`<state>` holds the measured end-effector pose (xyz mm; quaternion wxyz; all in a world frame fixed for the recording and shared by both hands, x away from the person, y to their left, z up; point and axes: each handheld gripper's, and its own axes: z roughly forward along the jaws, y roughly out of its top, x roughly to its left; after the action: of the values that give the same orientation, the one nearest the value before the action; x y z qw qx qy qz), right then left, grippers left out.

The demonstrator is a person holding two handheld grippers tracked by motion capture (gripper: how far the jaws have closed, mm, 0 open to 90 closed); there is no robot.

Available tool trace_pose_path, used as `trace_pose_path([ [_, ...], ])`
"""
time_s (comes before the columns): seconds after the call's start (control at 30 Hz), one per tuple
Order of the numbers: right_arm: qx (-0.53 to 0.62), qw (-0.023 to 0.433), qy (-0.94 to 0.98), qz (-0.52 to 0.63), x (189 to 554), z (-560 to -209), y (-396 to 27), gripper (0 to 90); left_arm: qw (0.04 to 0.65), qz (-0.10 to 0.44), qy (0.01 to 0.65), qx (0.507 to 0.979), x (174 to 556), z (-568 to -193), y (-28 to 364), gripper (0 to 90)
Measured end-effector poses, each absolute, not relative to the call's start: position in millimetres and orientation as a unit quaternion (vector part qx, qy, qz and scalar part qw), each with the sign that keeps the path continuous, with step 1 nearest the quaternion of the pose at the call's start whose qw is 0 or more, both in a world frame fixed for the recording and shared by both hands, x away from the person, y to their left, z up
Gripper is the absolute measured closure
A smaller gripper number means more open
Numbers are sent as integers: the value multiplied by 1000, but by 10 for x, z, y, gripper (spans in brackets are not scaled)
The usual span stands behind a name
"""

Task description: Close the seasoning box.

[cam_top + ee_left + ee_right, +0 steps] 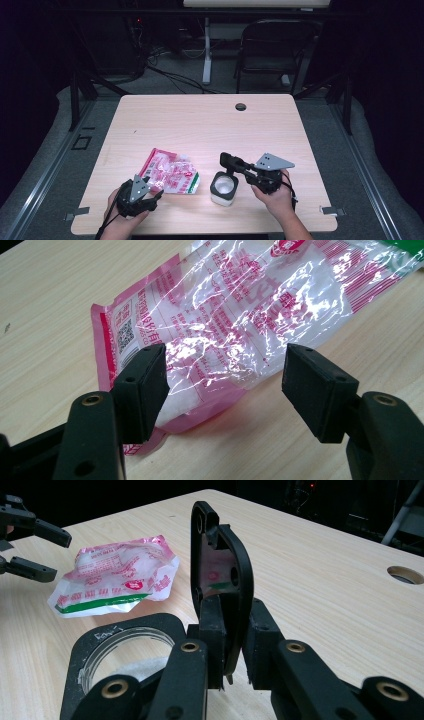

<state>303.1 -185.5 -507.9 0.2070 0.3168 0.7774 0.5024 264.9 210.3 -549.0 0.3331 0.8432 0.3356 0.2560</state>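
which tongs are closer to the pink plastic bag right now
Left. The left tongs stand open astride the near end of the pink plastic bag. The right tongs are off to its side by the container, shut on its black lid.

The crinkled pink-and-clear plastic bag (240, 315) is glossy and catches glare. The pale wood-grain counter (200, 120) looks smooth and matt. The black plastic lid (222, 585) is matt; the clear round-mouthed jar (125, 652) is shiny.
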Motion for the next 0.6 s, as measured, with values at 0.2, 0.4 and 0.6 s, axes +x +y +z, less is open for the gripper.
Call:
trace_pose_path([
  [0.2,314,207,779,501,3017,-5076,-1851,814,335,256,336,842,2646,-5491,2097,346],
  [0.4,312,208,780,501,2995,-5072,-1844,822,335,256,334,843,2646,-5491,2088,348],
  [0.6,305,216,785,494,2965,-5063,-1837,828,338,256,335,841,2649,-5492,2087,349],
])
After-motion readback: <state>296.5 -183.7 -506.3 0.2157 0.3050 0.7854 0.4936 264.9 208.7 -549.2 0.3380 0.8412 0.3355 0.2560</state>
